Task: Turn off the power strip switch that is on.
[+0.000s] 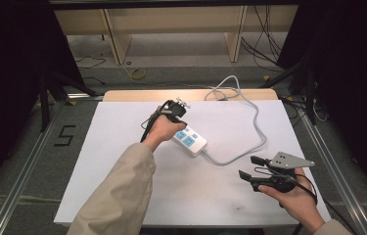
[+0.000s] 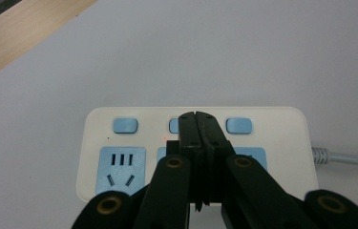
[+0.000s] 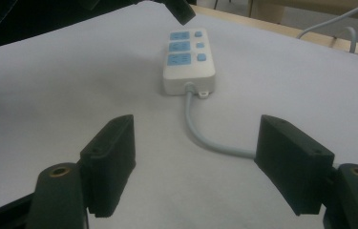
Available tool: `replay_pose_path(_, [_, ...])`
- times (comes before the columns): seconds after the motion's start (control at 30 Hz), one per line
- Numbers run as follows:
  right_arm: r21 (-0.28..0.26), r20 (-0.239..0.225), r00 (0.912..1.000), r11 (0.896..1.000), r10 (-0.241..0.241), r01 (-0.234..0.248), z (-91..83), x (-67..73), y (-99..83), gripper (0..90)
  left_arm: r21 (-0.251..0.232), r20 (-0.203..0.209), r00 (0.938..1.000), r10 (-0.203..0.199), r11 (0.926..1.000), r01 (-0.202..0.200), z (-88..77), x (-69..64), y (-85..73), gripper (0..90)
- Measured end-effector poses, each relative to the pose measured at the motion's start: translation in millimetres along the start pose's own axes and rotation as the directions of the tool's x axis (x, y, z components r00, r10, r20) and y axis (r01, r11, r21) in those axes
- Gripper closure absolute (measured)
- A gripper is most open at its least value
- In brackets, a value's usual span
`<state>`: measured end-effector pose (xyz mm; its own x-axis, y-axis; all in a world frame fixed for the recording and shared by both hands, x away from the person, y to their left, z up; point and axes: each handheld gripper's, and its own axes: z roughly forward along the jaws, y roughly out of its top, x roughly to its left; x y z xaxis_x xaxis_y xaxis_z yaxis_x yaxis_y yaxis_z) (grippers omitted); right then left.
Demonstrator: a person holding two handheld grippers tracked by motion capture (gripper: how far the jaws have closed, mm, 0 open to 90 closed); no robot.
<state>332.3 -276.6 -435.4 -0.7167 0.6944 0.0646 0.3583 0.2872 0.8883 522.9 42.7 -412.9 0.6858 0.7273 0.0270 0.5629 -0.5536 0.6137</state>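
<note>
A white power strip (image 1: 191, 141) (image 2: 281, 138) (image 3: 188, 71) with blue sockets and blue switches lies near the middle of the white table. Its grey cable (image 1: 257, 122) (image 3: 200, 133) loops to the right and off the far edge. My left gripper (image 1: 177, 122) (image 2: 198, 117) is shut with nothing in it, and its tips sit over the strip's middle switch (image 2: 173, 125), covering most of it. A small red light (image 2: 165, 138) glows beside them. My right gripper (image 1: 248, 167) (image 3: 195, 126) is open and empty at the front right, pointing toward the strip's cable end.
The white table top (image 1: 122, 147) has a wooden strip (image 1: 191, 94) (image 2: 19, 33) along its far edge. Metal frame rails (image 1: 24, 166) run down both sides. Wooden shelving (image 1: 171, 29) and loose floor cables (image 1: 137, 73) lie beyond the table.
</note>
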Motion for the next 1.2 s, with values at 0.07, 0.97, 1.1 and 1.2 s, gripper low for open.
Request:
replay_pose_path(0.07, [0.001, 0.0, 1.0, 1.0, -0.001, 0.001, 0.0, -0.1, -0.1, 30.1, 0.005, 0.0, 1.0, 0.003, 1.0, -0.003, 1.3, 0.4, 0.5, 89.6])
replay_pose_path(0.97, [0.0, -0.005, 1.0, 1.0, 0.002, -0.002, -0.1, 0.2, -0.2, 29.9, 0.018, -0.008, 0.9999, 0.014, 0.9997, -0.014, 13.3, -3.7, 11.7, 89.7])
replay_pose_path(1.1, [0.001, -0.006, 1.0, 1.0, 0.001, -0.001, 0.0, 0.0, -0.4, 29.9, 0.022, -0.011, 0.9998, 0.019, 0.9996, -0.019, 13.3, -2.6, 12.7, 89.7])
replay_pose_path(1.2, [0.002, -0.006, 1.0, 1.0, 0.001, -0.001, 0.1, 0.3, -0.3, 29.9, 0.027, -0.012, 0.9998, 0.015, 0.9995, -0.015, 15.9, -2.5, 12.0, 89.7])
